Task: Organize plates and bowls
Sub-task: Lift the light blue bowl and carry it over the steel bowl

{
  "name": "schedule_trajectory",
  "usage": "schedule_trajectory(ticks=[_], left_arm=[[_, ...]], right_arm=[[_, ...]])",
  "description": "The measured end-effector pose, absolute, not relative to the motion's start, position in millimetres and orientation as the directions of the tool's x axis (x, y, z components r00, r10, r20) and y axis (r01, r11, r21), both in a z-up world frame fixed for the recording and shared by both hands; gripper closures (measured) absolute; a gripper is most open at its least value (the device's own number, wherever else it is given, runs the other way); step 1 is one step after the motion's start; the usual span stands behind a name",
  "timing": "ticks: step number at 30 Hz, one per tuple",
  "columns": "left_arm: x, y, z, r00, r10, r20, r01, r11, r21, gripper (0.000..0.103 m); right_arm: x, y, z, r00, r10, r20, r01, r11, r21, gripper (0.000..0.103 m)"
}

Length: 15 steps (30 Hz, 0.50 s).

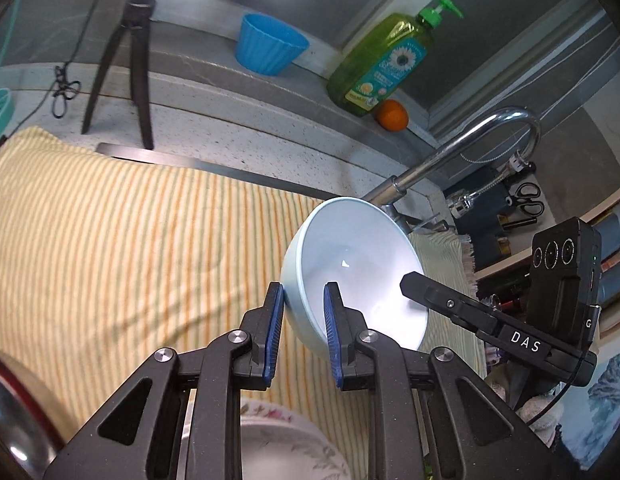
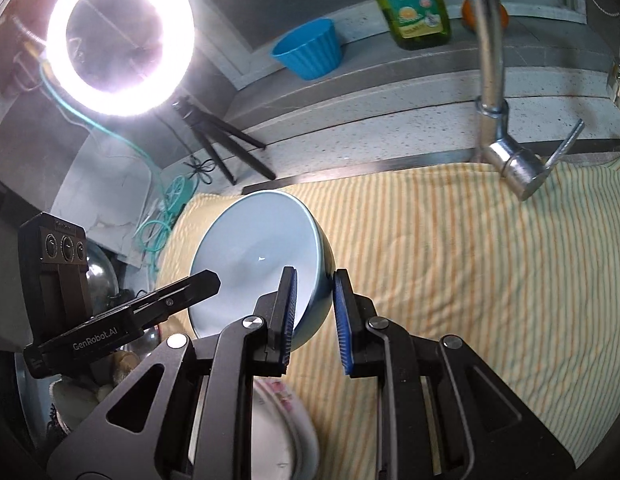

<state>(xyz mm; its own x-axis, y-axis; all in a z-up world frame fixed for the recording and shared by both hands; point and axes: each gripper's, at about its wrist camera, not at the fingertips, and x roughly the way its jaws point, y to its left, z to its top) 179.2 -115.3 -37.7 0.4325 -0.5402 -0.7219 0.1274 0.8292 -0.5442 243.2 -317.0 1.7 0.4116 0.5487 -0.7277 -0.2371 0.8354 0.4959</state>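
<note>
A pale blue bowl (image 1: 362,264) is held up between both grippers above a yellow striped towel (image 1: 130,240). My left gripper (image 1: 302,300) is shut on the bowl's left rim, one pad inside and one outside. My right gripper (image 2: 315,292) grips the opposite rim of the same bowl (image 2: 254,248) the same way. Each gripper shows in the other's view: the right one (image 1: 406,280) and the left one (image 2: 214,280). A floral-patterned plate (image 1: 286,440) lies below the grippers; it also shows in the right wrist view (image 2: 278,432).
A chrome tap (image 1: 470,140) arches at the right. On the back ledge stand a blue cup (image 1: 270,44), a green soap bottle (image 1: 378,64) and an orange (image 1: 392,115). A tripod (image 1: 130,72) with a ring light (image 2: 120,38) stands left. A metal bowl (image 1: 14,412) sits lower left.
</note>
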Motion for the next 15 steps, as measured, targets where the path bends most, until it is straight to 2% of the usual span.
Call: schedule_trajectory(ticks=[15], left_arm=[[114,-12,-17,0.533,-0.461,-0.709,0.034,0.849,-0.527,0.086]], right_arm=[[194,-207,23,0.326,0.633,-0.702,-0.413,0.763,0.497,0.084]])
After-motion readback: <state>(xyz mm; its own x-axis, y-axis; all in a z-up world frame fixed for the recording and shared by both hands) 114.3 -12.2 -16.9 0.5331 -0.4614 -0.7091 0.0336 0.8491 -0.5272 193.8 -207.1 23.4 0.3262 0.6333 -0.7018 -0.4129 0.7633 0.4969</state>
